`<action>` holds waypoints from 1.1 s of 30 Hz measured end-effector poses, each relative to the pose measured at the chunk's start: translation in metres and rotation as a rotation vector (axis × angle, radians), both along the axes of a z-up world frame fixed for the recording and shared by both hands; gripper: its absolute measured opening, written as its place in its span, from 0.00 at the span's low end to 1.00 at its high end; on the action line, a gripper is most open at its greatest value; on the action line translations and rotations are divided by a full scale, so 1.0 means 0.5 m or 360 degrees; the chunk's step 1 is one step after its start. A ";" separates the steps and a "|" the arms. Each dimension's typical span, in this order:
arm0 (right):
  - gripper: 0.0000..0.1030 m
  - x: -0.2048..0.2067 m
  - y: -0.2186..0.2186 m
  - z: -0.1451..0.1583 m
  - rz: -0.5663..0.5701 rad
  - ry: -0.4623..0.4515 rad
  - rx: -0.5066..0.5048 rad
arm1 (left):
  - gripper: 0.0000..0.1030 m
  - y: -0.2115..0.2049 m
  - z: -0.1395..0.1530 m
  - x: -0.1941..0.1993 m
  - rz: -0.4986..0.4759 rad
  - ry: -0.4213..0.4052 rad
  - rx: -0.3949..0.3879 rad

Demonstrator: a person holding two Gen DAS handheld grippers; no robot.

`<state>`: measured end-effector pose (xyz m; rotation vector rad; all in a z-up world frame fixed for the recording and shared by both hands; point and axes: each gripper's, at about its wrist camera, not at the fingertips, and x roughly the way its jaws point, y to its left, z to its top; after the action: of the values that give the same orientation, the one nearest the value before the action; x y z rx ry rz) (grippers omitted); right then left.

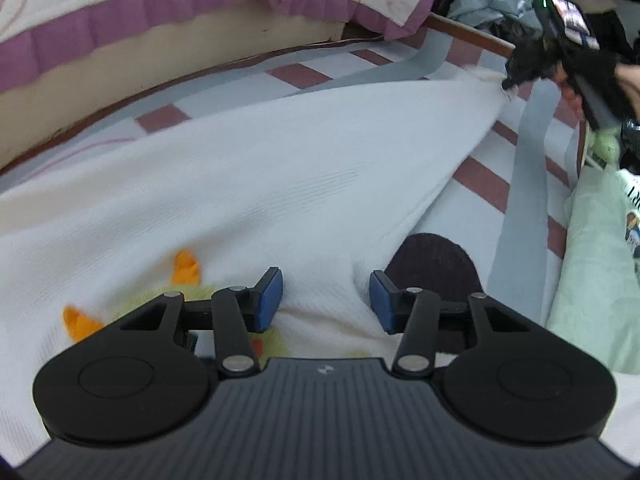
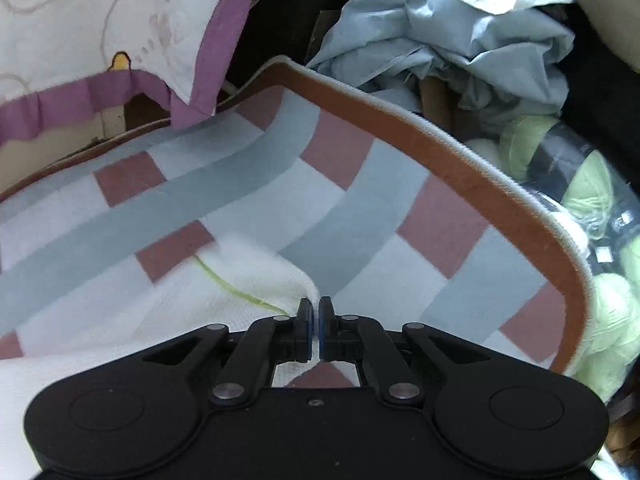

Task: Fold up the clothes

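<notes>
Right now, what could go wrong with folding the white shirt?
The right gripper pinches only a thin corner of the white shirt, so a hard pull might slip it free. The left gripper has its jaws open over the cloth, holding nothing, so that side may sag or bunch. The cloth is stretched across the checked mat and could drag.

Both wrist views low, close – share white garment [image 1: 280, 168], checked mat [image 2: 360, 200].
</notes>
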<state>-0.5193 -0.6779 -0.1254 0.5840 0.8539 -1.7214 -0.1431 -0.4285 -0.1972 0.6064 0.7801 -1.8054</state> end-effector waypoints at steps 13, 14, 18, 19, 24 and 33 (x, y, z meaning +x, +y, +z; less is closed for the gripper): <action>0.35 -0.045 -0.014 -0.011 0.0043 -0.0186 0.0136 | 0.41 0.034 0.023 0.029 -0.0004 0.0059 0.0022; 0.45 -0.046 -0.018 -0.004 0.0069 -0.0275 0.0061 | 0.41 0.031 0.030 0.041 0.0033 0.0072 -0.0003; 0.59 -0.047 -0.052 -0.022 0.0063 -0.0645 0.0030 | 0.47 -0.012 0.052 0.117 0.0372 0.0019 -0.0101; 0.59 -0.046 -0.062 -0.032 0.0031 -0.0742 0.0051 | 0.48 -0.029 0.055 0.143 0.0476 0.0018 -0.0110; 0.46 -0.013 -0.064 -0.074 -0.0055 -0.0928 0.0091 | 0.61 -0.100 0.064 0.210 0.0592 -0.0241 -0.0364; 0.02 0.031 -0.058 -0.054 0.0135 -0.0669 -0.0062 | 0.01 -0.139 -0.007 0.231 0.0247 -0.0364 -0.0157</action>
<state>-0.5036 -0.7066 -0.1526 0.8344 0.5365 -1.4622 -0.0274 -0.4980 -0.2004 0.6558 0.5639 -1.5898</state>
